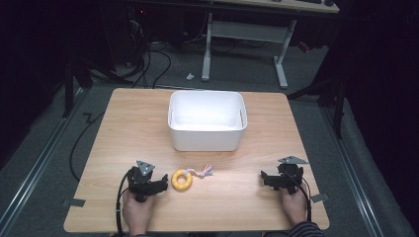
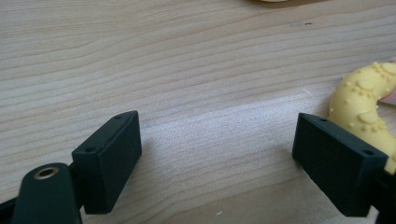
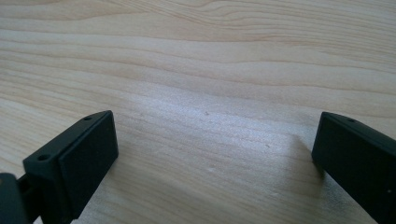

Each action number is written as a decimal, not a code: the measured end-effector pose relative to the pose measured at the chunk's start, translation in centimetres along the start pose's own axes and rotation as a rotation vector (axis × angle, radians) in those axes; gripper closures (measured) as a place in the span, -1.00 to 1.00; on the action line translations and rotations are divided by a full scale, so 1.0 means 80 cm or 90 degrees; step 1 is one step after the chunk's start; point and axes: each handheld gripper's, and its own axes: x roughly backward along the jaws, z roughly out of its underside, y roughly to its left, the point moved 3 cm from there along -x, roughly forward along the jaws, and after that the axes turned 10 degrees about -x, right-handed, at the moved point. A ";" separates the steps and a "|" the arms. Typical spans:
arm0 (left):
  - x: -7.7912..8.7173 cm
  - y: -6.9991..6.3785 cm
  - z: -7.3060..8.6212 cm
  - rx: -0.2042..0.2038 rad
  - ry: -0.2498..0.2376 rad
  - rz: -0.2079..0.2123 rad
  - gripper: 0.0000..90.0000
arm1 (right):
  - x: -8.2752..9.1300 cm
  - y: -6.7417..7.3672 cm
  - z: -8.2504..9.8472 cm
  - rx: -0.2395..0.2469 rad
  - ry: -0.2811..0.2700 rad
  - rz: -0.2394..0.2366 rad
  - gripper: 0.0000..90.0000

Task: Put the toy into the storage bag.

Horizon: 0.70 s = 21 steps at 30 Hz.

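Note:
A yellow knobbly ring toy with a short pastel rope tied to it lies on the wooden table, near the front. My left gripper rests on the table just left of the ring, open, with nothing between its jaws. In the left gripper view the ring lies right behind the right-hand jaw of my left gripper. My right gripper sits at the front right, well apart from the toy. Bare wood lies between the wide-apart jaws of my right gripper.
A white rectangular bin, its inside bare, stands at the middle back of the table, just beyond the toy. Dark floor with cables and another table's legs lies past the far edge.

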 end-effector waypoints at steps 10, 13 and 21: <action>0.000 -0.001 0.000 -0.003 0.001 0.003 -0.66 | 0.001 0.005 0.001 0.015 0.004 -0.016 -1.00; -0.001 0.001 -0.001 0.001 0.000 -0.001 -0.65 | 0.000 0.005 0.001 0.016 0.003 -0.017 -1.00; -0.003 0.003 -0.002 0.005 0.000 -0.006 -0.65 | 0.000 0.007 0.000 0.023 0.005 -0.025 -1.00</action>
